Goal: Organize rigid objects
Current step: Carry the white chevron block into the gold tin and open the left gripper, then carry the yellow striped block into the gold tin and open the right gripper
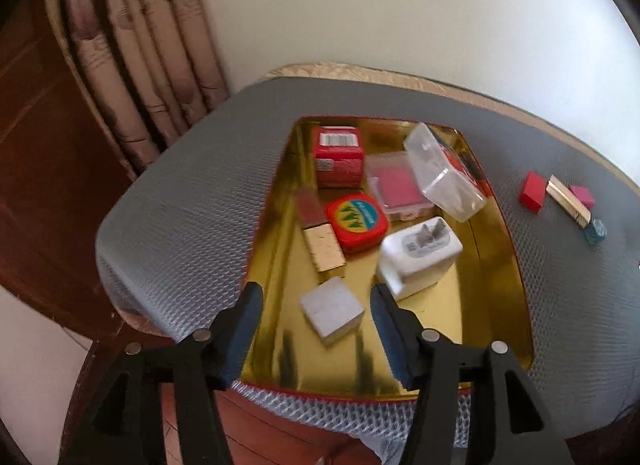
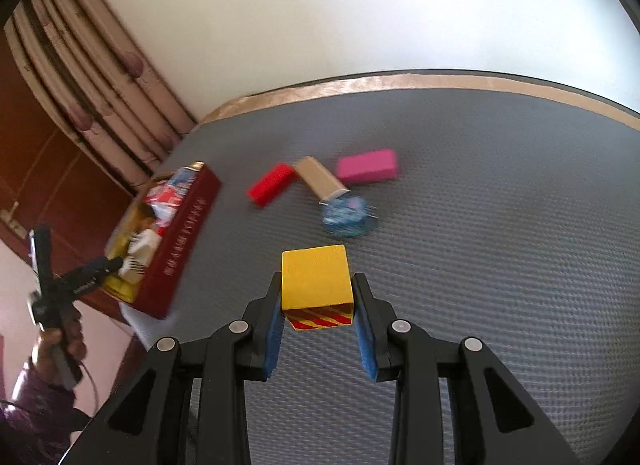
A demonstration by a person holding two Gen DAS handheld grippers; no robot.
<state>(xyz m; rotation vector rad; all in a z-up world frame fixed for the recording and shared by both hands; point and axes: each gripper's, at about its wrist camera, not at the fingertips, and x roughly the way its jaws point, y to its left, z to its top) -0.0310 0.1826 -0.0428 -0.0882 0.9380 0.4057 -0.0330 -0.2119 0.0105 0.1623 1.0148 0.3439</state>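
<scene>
A red box with a gold inside (image 1: 440, 345) holds a red carton (image 1: 340, 161), a clear case (image 1: 444, 173), a red tin (image 1: 356, 221), a white charger (image 1: 416, 261), a gold block (image 1: 324, 245) and a white cube (image 1: 332, 311). My left gripper (image 1: 316, 291) hangs open over the box's near end; the white cube lies between its fingers, untouched. In the right wrist view my right gripper (image 2: 317, 279) is shut on a yellow block (image 2: 314, 271) with a red-striped underside, held above the grey mat. The box (image 2: 180, 249) is at the left there.
On the grey mat (image 2: 480, 265) right of the box lie a red block (image 2: 272, 183), a tan box (image 2: 320, 179), a pink block (image 2: 366, 167) and a blue sparkly piece (image 2: 348, 215). A person's hand (image 2: 60, 341) is at the far left. Curtain and wooden furniture stand behind.
</scene>
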